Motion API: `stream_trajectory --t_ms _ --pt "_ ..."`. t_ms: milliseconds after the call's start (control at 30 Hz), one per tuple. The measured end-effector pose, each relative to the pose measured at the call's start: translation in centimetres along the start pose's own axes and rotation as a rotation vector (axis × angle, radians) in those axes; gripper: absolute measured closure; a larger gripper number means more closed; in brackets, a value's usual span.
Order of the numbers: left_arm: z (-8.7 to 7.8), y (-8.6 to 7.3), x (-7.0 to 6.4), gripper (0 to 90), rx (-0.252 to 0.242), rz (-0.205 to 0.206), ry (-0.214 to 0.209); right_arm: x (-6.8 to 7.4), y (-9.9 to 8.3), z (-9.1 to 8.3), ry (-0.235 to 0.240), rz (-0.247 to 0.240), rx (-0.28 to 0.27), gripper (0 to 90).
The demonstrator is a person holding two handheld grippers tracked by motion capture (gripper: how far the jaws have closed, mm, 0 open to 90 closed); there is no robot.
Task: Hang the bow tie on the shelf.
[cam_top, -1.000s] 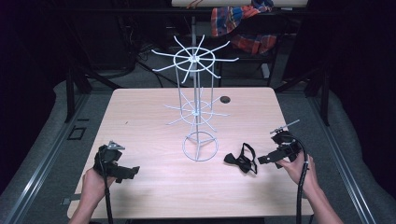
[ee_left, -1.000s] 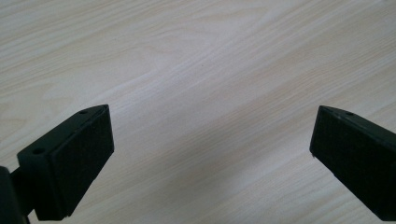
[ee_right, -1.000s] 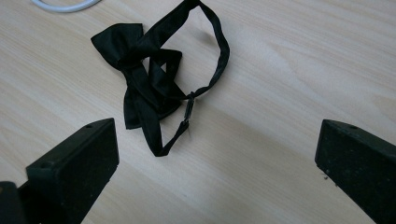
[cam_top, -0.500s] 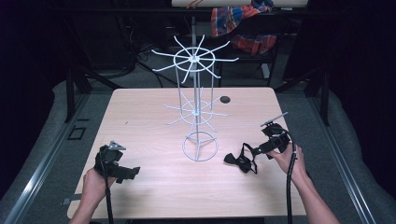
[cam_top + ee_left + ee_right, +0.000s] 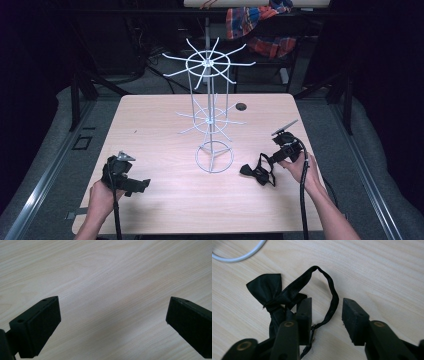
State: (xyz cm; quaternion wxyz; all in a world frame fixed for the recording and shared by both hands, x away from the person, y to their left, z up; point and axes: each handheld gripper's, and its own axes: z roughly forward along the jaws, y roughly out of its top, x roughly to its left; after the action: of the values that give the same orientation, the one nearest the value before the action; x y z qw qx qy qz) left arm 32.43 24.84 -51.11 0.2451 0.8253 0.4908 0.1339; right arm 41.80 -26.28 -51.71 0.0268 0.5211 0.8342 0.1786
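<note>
My right tool is down at the near right of the worktop, jaws apart. The black bow tie lies flat on the worktop just near-right of the white wire rack's ring base. In the right gripper view the tie's strap loops up from the knot and runs down between my two jaws; the strap sits close against the left jaw, clear gap to the right one. Jaws not clamped on it. The bow itself is off to the left of the jaws, outside the gap.

My left tool is at the near left, well apart from the tie and the rack. In the left gripper view its jaws stand wide apart over bare wood, nothing between them.

Rack stands upright mid-worktop. Small dark round thing on the worktop far right of the rack; can't tell what it is.
</note>
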Motion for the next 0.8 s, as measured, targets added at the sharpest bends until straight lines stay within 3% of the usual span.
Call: stream_trajectory --t_ms 67,167,267,433,467,533,567,600,733,800 --pt "0.0 0.0 0.0 0.0 0.0 0.002 -0.001 -0.2 0.1 0.0 0.003 -0.017 0.026 64.7" --pt "-0.1 0.0 -0.1 0.0 0.0 0.009 -0.004 -0.1 0.1 0.4 0.0 -0.002 0.037 66.8" --pt "-0.2 0.0 -0.1 0.0 -0.002 0.01 -0.002 -0.2 0.0 1.3 -0.046 -0.009 0.043 66.2" --pt "-0.1 0.0 -0.1 0.0 0.001 0.007 -0.002 -0.2 0.3 2.2 -0.06 -0.015 0.067 70.5" --pt "-0.1 0.0 -0.1 0.0 0.001 0.007 -0.001 0.0 0.3 2.6 -0.066 -0.004 0.051 73.6" --pt "-0.1 0.0 -0.1 0.0 0.002 0.008 -0.003 0.1 0.5 2.6 -0.079 -0.026 0.094 82.8" --pt "-0.1 0.0 -0.1 0.0 0.001 0.01 -0.003 0.1 0.5 2.6 -0.079 -0.026 0.094 82.8" --pt "-0.1 0.0 -0.1 0.0 0.001 0.008 -0.002 0.1 0.5 2.7 -0.077 -0.027 0.097 88.9" --pt "-0.1 0.0 -0.1 0.0 0.0 0.009 -0.002 0.2 0.4 2.6 -0.079 -0.031 0.091 89.7" --pt "-0.2 0.0 -0.1 0.0 0.0 0.011 -0.002 0.2 0.4 2.3 -0.099 -0.041 0.063 90.0"
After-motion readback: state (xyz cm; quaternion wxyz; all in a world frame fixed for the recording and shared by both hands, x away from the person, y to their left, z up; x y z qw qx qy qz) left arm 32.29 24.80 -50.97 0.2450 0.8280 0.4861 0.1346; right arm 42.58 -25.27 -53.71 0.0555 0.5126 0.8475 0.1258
